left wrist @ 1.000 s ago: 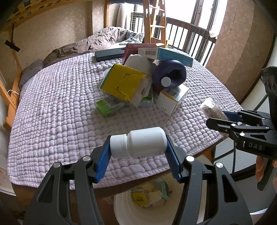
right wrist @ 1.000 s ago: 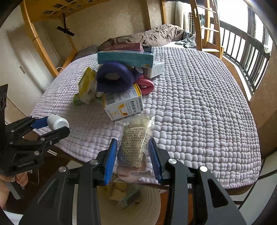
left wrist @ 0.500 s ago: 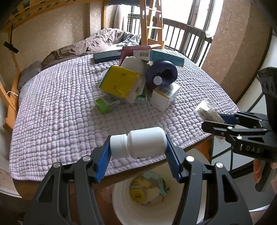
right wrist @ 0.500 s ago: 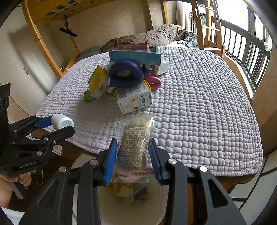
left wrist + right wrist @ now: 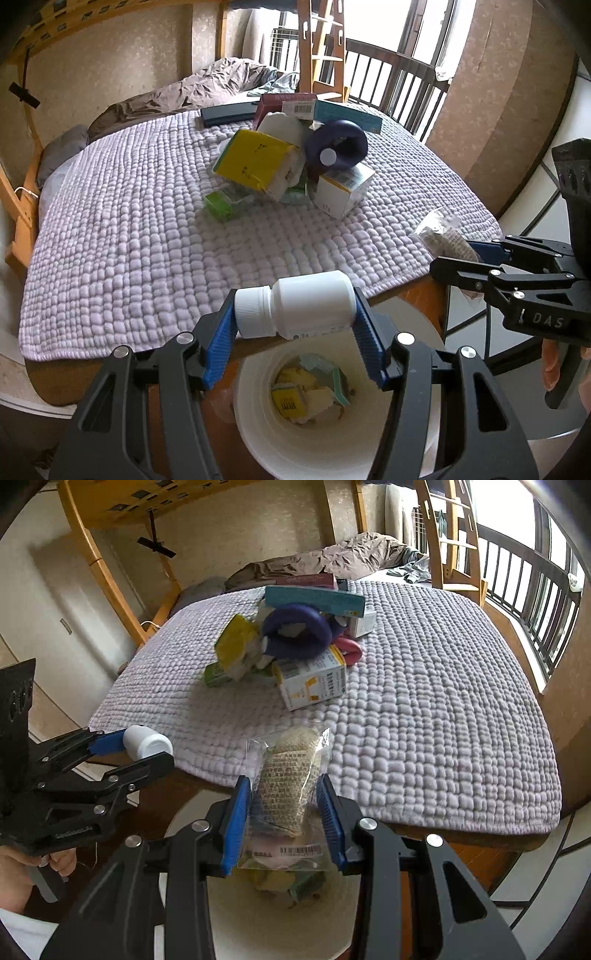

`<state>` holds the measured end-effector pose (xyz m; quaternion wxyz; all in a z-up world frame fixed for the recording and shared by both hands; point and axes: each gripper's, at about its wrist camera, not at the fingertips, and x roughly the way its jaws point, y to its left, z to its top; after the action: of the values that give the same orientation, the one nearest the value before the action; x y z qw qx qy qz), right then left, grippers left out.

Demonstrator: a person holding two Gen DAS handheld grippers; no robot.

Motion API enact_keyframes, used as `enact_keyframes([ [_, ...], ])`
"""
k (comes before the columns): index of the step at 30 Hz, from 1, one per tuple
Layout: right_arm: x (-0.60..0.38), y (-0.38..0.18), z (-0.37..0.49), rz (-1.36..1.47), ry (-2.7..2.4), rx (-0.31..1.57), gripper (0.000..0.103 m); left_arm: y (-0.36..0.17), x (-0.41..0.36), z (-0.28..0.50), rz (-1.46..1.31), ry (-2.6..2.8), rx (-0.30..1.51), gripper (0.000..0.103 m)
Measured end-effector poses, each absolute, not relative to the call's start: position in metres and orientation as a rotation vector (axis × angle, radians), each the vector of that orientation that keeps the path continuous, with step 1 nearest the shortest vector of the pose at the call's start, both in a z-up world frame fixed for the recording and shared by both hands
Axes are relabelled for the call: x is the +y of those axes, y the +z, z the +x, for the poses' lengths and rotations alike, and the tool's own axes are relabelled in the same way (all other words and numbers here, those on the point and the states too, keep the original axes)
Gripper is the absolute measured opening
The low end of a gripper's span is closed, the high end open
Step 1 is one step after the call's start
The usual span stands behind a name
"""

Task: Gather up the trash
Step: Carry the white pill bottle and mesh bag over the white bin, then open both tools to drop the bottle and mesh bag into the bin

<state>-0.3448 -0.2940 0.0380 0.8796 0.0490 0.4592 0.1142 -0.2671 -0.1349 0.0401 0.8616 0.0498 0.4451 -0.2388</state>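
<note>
My left gripper (image 5: 295,325) is shut on a white pill bottle (image 5: 295,306) lying sideways, cap to the left, held above a white bin (image 5: 258,435). The bin holds several bits of packaging. My right gripper (image 5: 284,805) is shut on a clear packet with a beige roll inside (image 5: 288,775), also over the bin (image 5: 251,923). In the left wrist view the right gripper (image 5: 461,254) is at the right edge with the packet (image 5: 443,236); in the right wrist view the left gripper (image 5: 129,746) holds the bottle (image 5: 146,742) at the left.
A pile of trash lies mid-bed on the lilac quilt (image 5: 129,240): a yellow packet (image 5: 255,162), a purple ring (image 5: 340,147), a white-and-orange box (image 5: 314,683), a green item (image 5: 219,205), teal and maroon boxes behind. A brown duvet, a wooden ladder and a railing stand beyond.
Both grippers have drawn back from the bed with their loads still held. The bed edge has receded and more of the white bin shows below each gripper.
</note>
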Motion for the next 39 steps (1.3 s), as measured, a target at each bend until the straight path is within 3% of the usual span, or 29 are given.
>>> enact_keyframes([
  [39, -0.278, -0.031, -0.390, 0.145, 0.258, 1.160, 0.037, -0.039, -0.146, -0.317, 0.210, -0.510, 1.122, 0.060],
])
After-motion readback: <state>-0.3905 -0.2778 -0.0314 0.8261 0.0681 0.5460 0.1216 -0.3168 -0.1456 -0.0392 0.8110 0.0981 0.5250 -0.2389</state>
